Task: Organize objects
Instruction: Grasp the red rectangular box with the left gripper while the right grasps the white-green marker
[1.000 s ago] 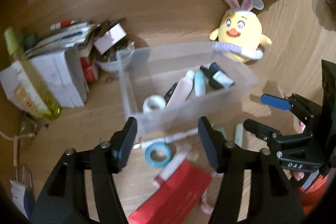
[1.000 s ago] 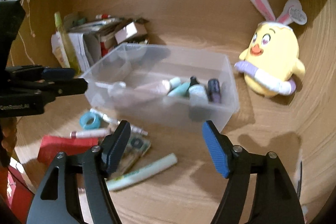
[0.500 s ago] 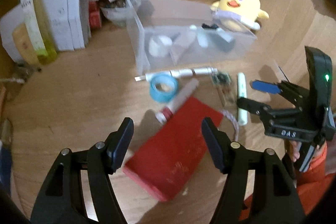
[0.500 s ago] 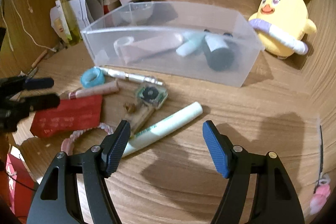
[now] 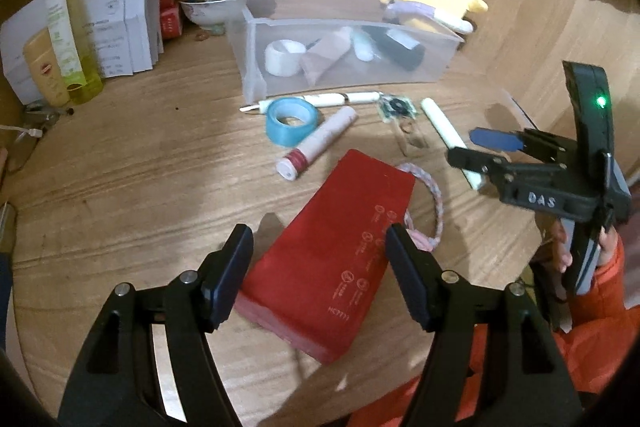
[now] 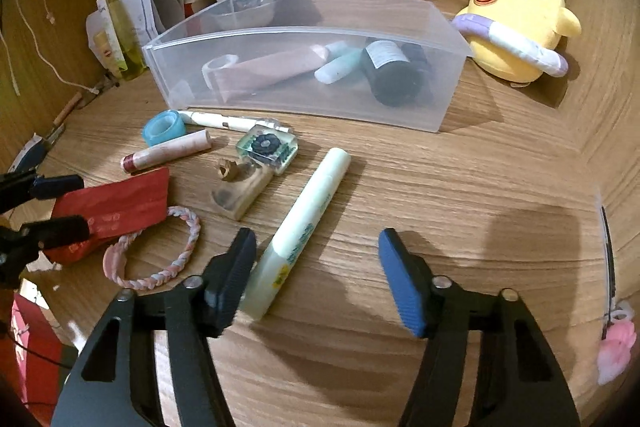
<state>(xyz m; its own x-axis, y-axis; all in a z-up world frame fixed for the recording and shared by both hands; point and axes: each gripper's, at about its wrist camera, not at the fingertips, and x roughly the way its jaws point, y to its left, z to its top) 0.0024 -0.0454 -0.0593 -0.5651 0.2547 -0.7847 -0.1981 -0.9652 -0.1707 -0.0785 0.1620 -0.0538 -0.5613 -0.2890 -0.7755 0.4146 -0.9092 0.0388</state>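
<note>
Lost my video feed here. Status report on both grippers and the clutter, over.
Left gripper open over red packet. Right gripper open, jaws just narrowing, pale green marker beside one finger. Clear bin behind; braided ring close by.

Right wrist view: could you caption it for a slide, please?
Open right gripper beside pale green marker, clear bin behind.

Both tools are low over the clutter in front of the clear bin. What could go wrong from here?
The right tool is open beside the pale green marker, off-centre, so closing may roll it away. The left tool straddles the red packet, which lies flat and partly on the braided loop; lifting may drag the loop along.
</note>
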